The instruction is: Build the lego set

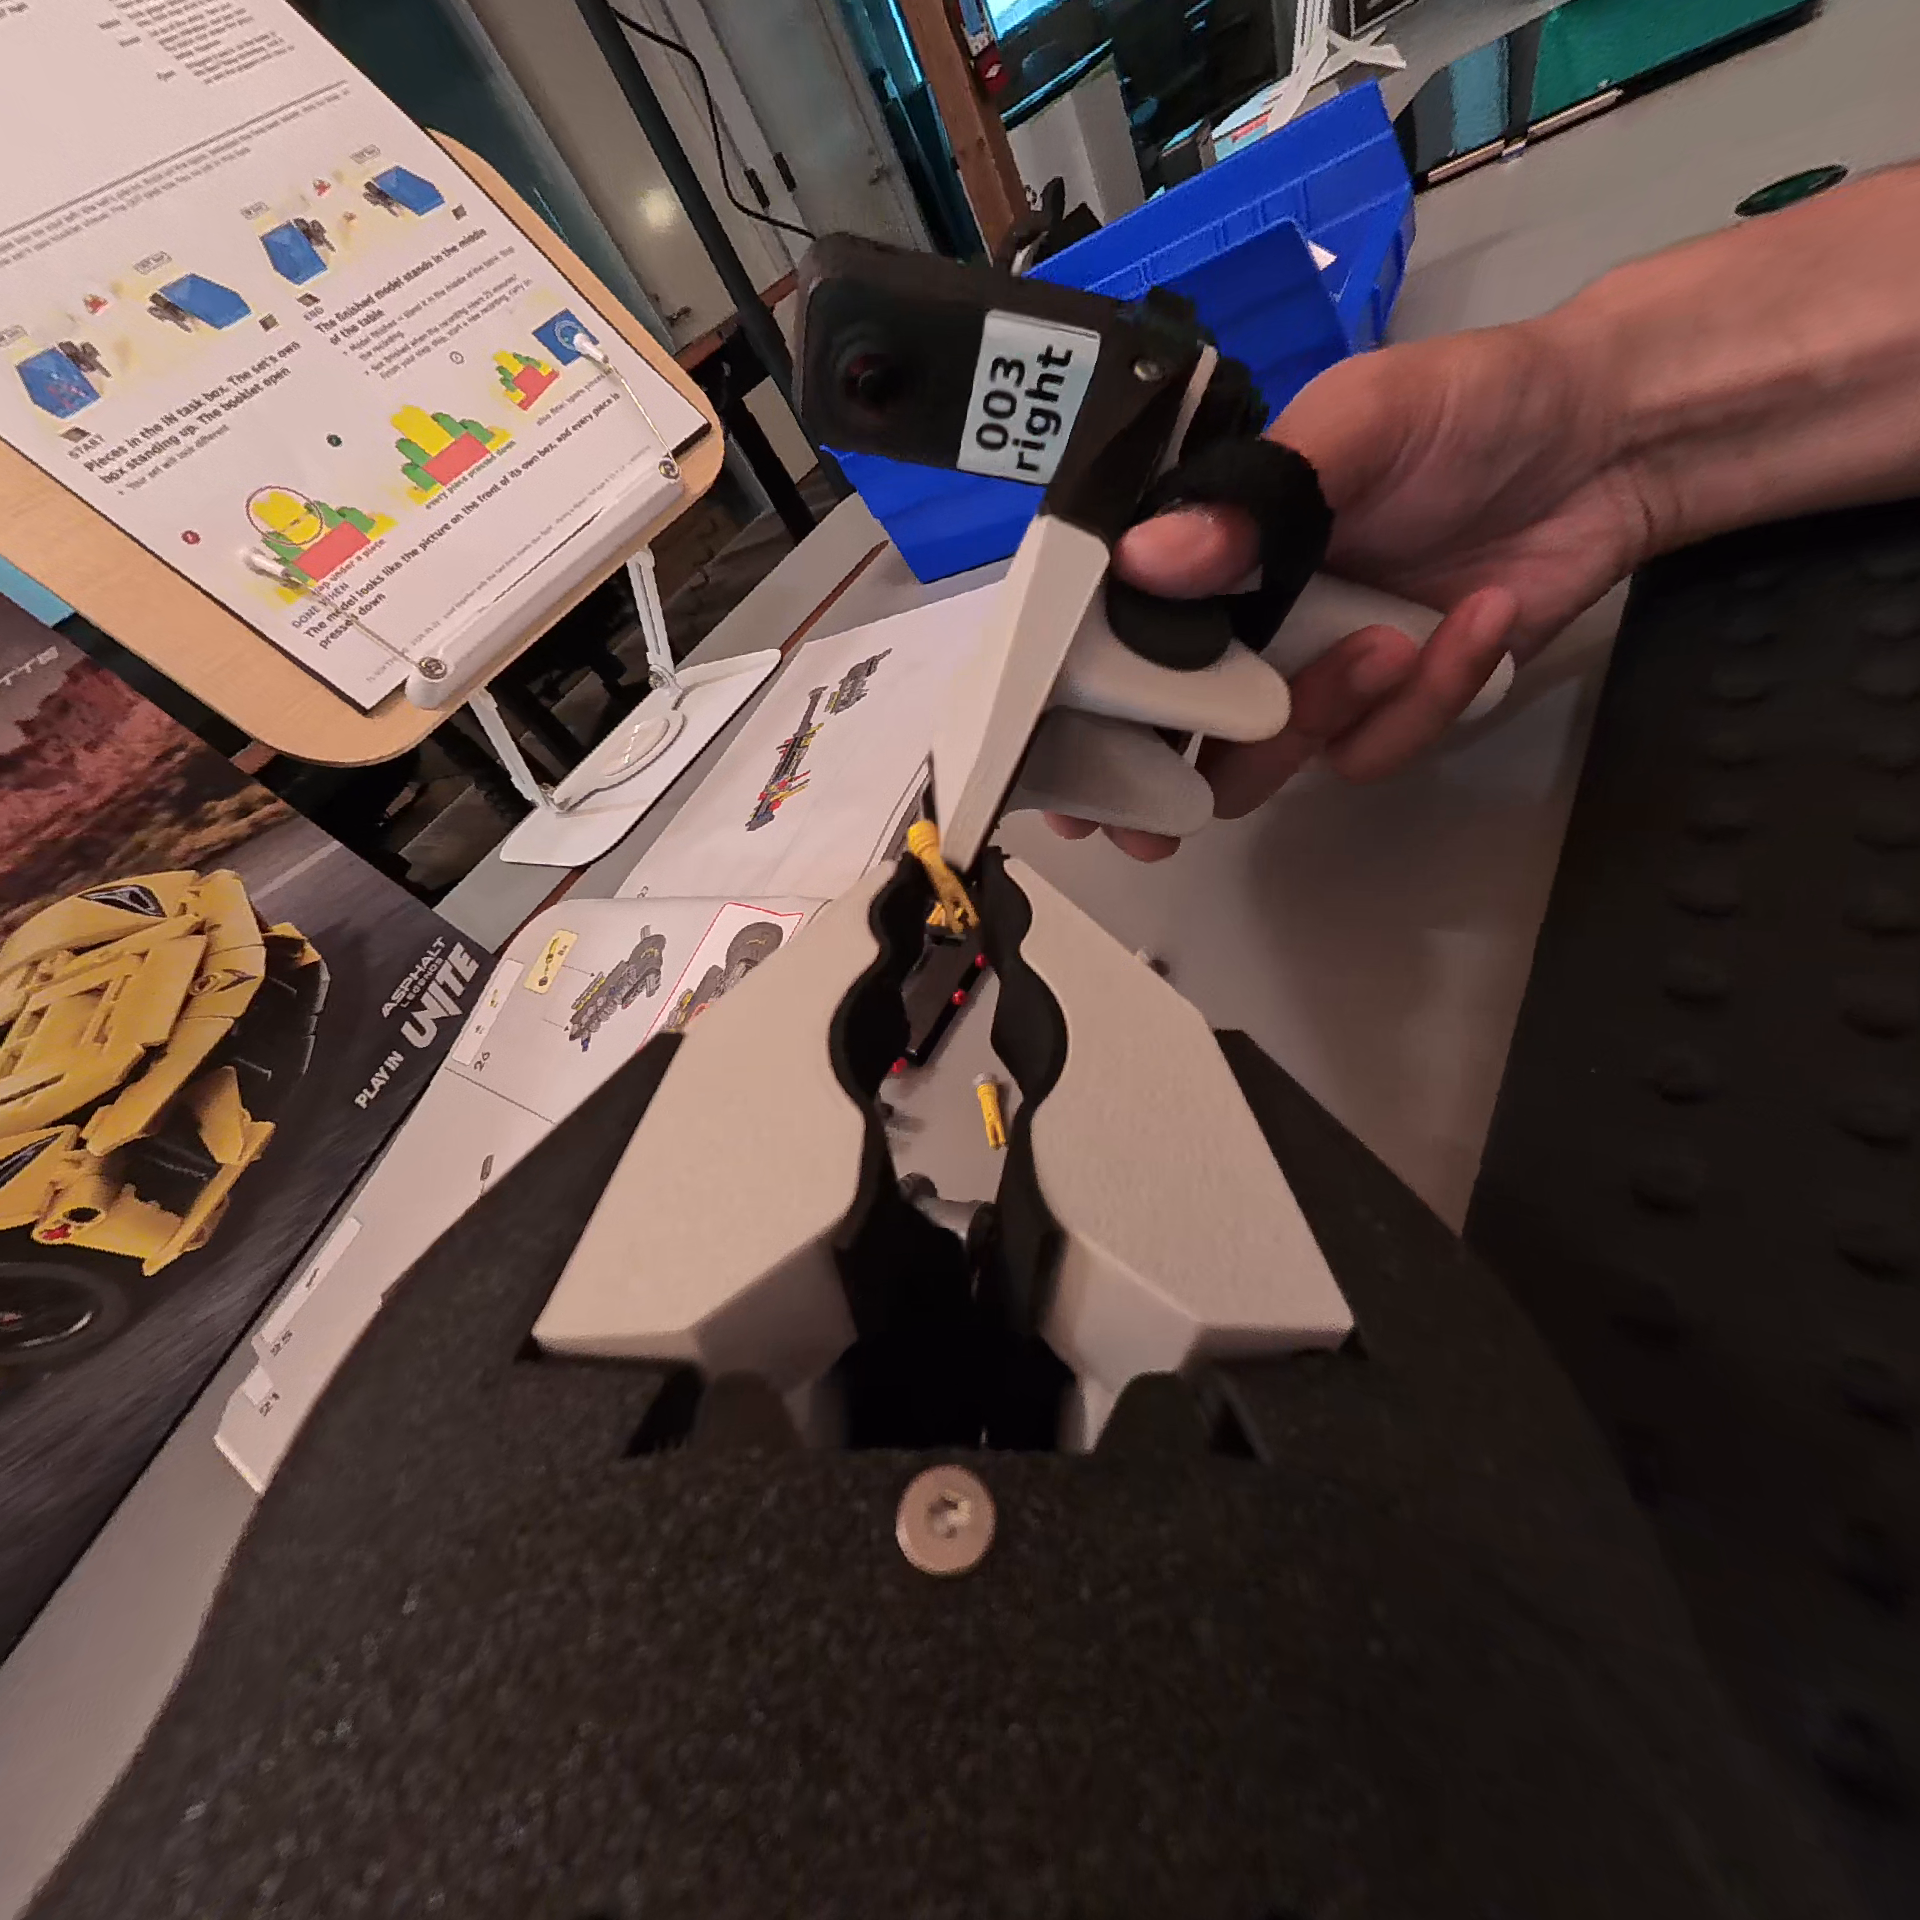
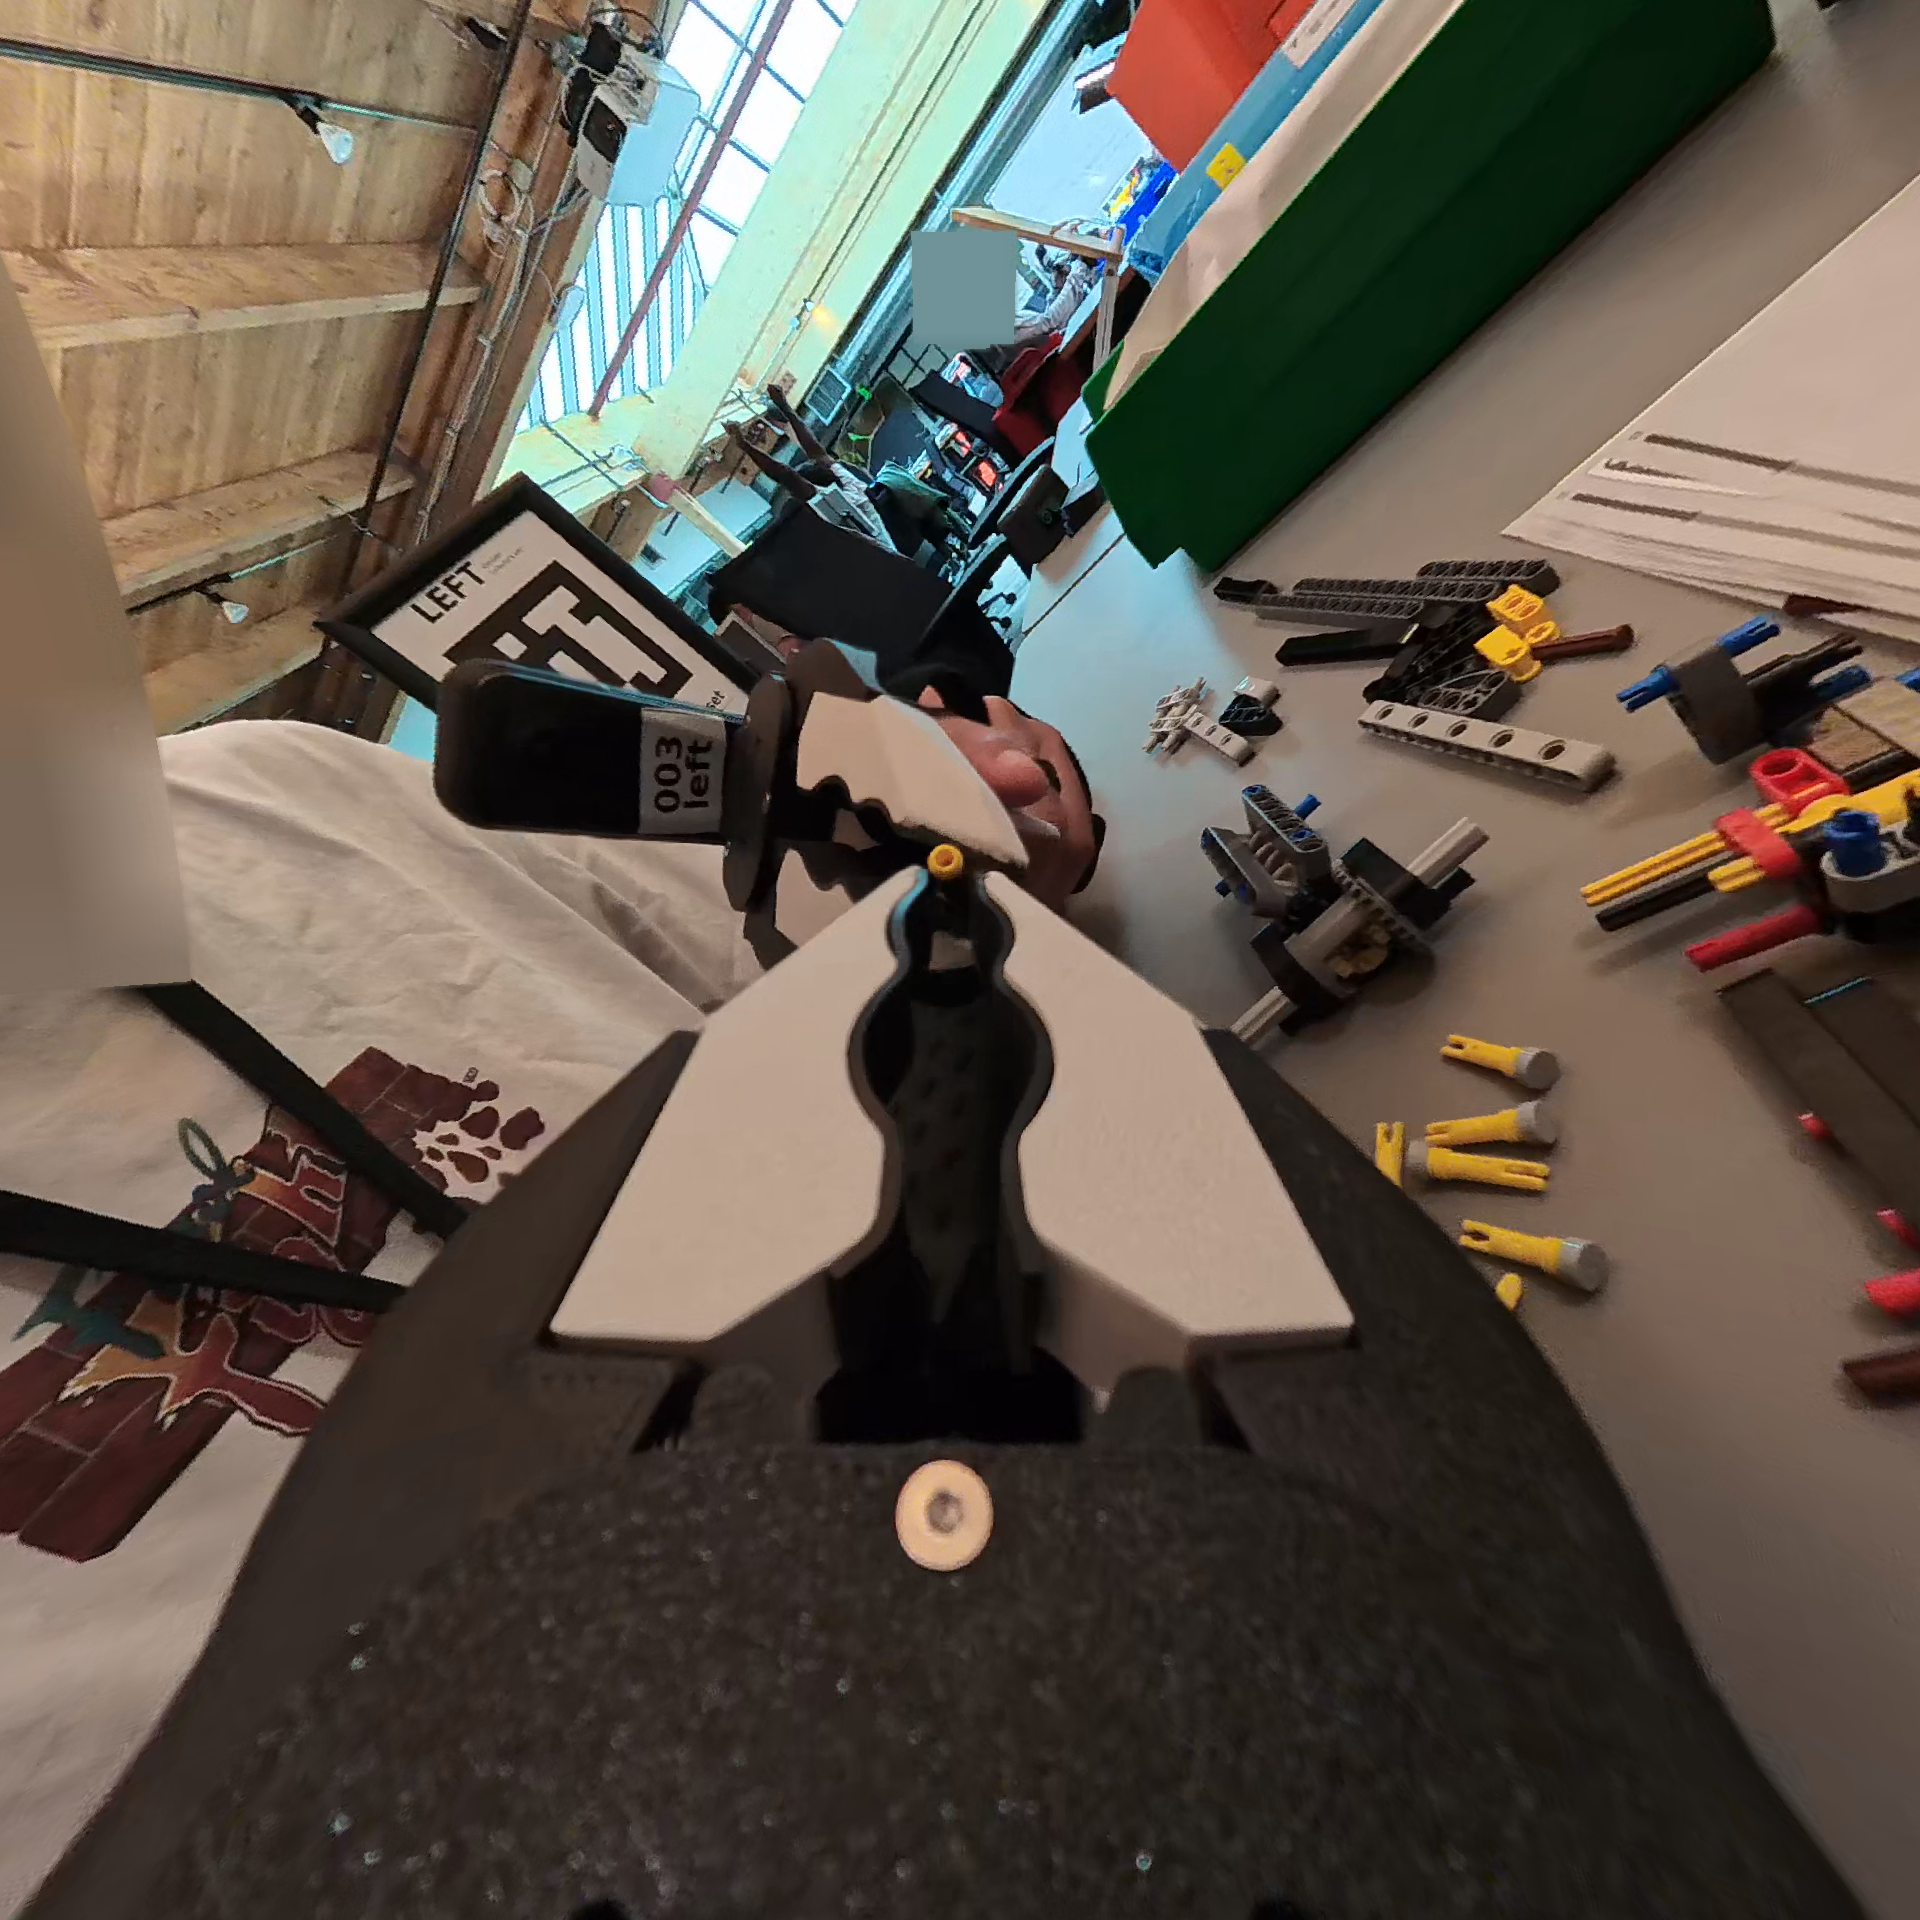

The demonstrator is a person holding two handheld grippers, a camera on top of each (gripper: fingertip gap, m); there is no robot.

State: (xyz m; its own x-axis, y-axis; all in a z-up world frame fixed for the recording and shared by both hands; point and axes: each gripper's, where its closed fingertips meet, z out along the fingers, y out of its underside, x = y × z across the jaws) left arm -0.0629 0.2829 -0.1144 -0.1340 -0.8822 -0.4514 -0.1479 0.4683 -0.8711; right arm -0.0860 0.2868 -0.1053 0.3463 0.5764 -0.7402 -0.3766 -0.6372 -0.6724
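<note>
A small yellow plastic pin [image 2: 944,858] is pinched at the right gripper [image 2: 948,883] tips, met by the left gripper [image 1: 951,914], clamped on a black beam [image 1: 940,997]; alignment should be squared before pressing.

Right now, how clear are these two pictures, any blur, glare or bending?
Left wrist view: wide-angle bending at the edges, the instruction sheet softly blurred, the yellow pin at the gripper fairly sharp. Right wrist view: steeply tilted, bright window washed out, loose pins sharp.
</note>
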